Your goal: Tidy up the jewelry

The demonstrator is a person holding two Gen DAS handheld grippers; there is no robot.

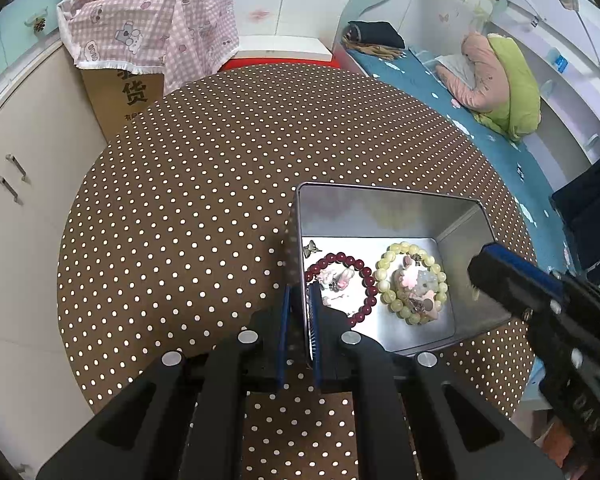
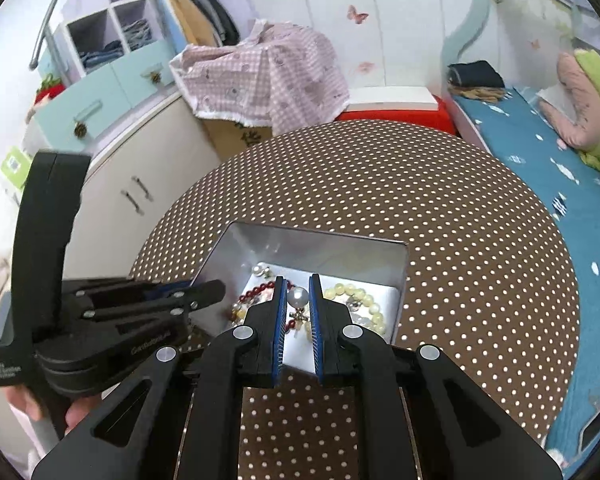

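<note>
A pearl earring with a small gold dangle sits pinched in the right gripper above the open silver metal tin. The left gripper clamps the tin's near wall. Lower well inside before releasing, clear of the dark red bead bracelet.

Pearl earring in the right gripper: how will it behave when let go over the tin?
The pearl earring is round and glossy, so it may slip between the pads. It looks light, with a small charm dangling below. Dropped into the tin, it would likely roll on the smooth floor until the bracelets stop it.
</note>
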